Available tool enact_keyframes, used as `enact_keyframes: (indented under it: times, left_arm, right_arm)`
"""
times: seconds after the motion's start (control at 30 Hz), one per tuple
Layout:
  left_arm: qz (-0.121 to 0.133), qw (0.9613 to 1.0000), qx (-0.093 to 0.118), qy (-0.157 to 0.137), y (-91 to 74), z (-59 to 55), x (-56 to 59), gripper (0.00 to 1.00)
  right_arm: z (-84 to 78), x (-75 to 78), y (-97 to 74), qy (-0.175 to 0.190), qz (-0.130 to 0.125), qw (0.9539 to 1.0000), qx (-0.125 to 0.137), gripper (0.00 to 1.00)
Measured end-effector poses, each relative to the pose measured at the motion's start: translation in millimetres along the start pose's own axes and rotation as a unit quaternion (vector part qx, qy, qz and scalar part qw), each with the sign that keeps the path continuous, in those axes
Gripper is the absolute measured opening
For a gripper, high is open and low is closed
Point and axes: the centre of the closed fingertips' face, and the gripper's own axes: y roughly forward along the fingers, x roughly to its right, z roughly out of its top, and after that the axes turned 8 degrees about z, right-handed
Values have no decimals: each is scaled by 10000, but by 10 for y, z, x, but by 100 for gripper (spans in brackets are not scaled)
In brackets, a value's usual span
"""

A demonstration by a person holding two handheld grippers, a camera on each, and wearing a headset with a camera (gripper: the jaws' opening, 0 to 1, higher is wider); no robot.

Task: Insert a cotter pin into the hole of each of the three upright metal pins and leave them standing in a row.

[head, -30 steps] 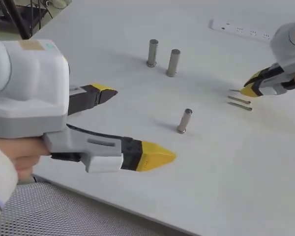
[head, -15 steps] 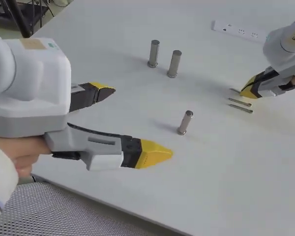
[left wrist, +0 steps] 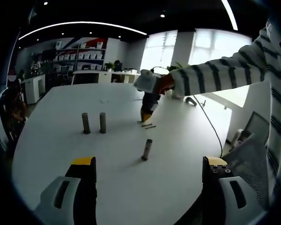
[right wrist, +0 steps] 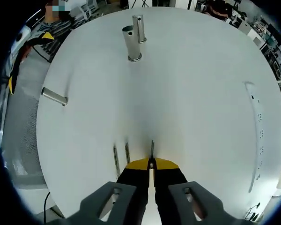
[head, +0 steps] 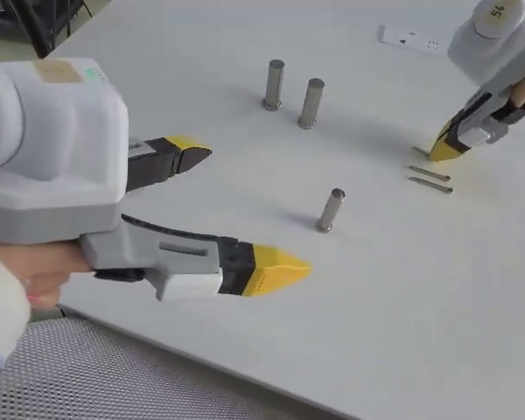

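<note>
Your left gripper (head: 245,210), a bulky white and grey tool with black jaws tipped in yellow, hangs over the near part of the plain white table (head: 376,297). Its jaws are spread wide apart and nothing is between them. Your hand (head: 39,271) grips its handle at the lower left edge of the head view. Three short grey cylindrical metal pins stand on the table. The far-left pin (head: 274,84) and the second pin (head: 311,102) stand just beside each other towards the far side. The third pin (head: 330,210) stands alone, well apart from that pair and nearer to you, just beyond the left gripper's yellow tips. In the left gripper view that third pin (left wrist: 147,149) sits ahead, between the two open jaws. Your right gripper (head: 439,150) points steeply down at the table on the right, with its yellow tips pressed together. In the right gripper view a thin grey metal cotter pin (right wrist: 152,149) juts out from between the closed tips of the right gripper (right wrist: 151,164). It appears to be pinched there, though it is very small. Two spare cotter pins (head: 430,173) (head: 430,185) lie flat and parallel on the table just beside those tips. A long white power strip (head: 411,40) lies at the far right edge of the table.
</note>
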Motion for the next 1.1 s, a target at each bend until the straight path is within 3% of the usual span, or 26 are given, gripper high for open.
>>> enact_keyframes:
  times: [0.1, 0.17, 0.33, 0.43, 0.53, 0.67, 0.73, 0.77, 0.83, 0.9, 0.93, 1.03, 1.1]
  left_arm:
    - [30, 10000, -10, 14, -1, -17, -26, 92]
    - [38, 10000, -20, 41, -1, -35, -46, 92]
    - [24, 10000, -21, -18, 1, -64, -74, 92]
    - [56, 10000, -15, -47, 17, -65, -73, 93]
    - [84, 10000, -6, -40, 22, -64, -81, 93]
    - [133, 9999, 5, -49, 20, -52, -89, 93]
    - [130, 9999, 21, -19, 14, -30, -80, 93]
    - [123, 9999, 13, -3, 11, -22, -74, 93]
    - [127, 9999, -12, 15, 10, -18, -72, 93]
    - [139, 9999, -33, 24, 12, -19, -72, 93]
    - [127, 9999, -51, 26, 13, -21, -63, 93]
    - [75, 10000, -64, 16, 13, -19, -33, 93]
    - [52, 10000, -32, -23, 12, -1, -16, 93]
  right_arm:
    - [-6, -36, -1, -402, 28, 9982, -443, 0]
    - [-17, 40, 17, -442, 71, 9969, -643, 0]
    - [-27, 37, 22, -433, 109, 9953, -857, 0]
    - [-40, 125, 29, -384, 123, 9949, -920, 0]
    - [-47, 186, 32, 62, 127, 9968, -783, 0]
    - [-45, 314, 40, 158, 139, 9974, -689, 0]
    - [-59, 268, 59, 186, 131, 9978, -615, 0]
    - [-43, 352, 67, 209, 113, 9981, -577, 0]
    - [-44, 367, 71, -49, -31, 9982, -594, 0]
    - [-124, 369, 43, -284, -229, 9955, -875, 0]
    - [-140, 390, 48, -289, -242, 9954, -878, 0]
    - [-86, 355, 36, -109, -220, 9985, -498, 0]
    - [-5, 229, -36, -13, -103, 9999, -26, 0]
